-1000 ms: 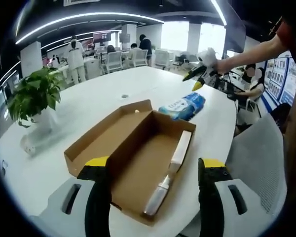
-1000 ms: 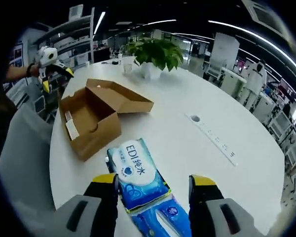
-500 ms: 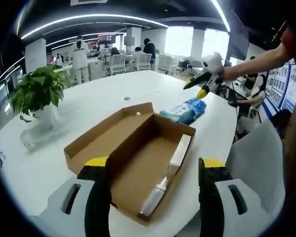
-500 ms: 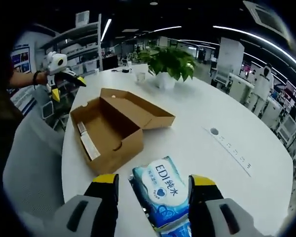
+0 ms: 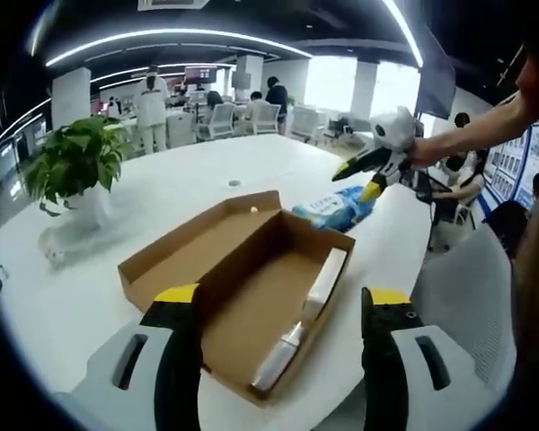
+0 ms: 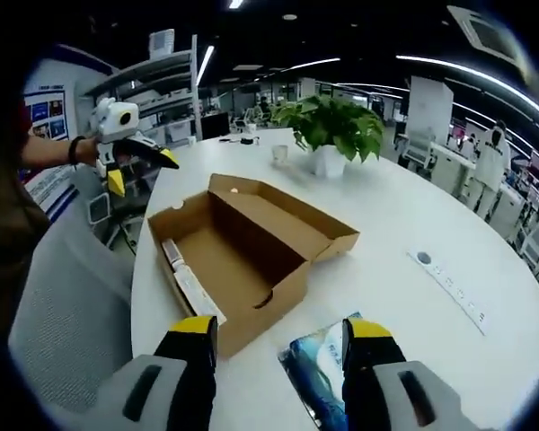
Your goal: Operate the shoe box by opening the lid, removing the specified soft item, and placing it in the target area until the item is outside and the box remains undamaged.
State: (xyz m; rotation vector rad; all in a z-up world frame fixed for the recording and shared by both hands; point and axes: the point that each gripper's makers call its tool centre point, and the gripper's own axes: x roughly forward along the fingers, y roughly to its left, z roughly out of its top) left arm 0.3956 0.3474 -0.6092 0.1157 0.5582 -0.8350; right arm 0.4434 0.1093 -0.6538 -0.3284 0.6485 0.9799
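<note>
Both grippers, left gripper and right gripper, hang spread and empty; wipes pack lies beside the open shoe box. Retreating clear of cardboard seems wise.

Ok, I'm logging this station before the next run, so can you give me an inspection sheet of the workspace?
Surface: white table, wide bare areas.
Job's things: shoe box open, lid folded back; a white packet lies inside. Blue wipes pack on the table outside the box.
Clutter: potted plant; small cup.
Grippers: left gripper open, empty; right gripper open above the wipes pack.
Cables: nothing seen; socket strip set in table.
Surroundings: office, grey chair, people at desks.
</note>
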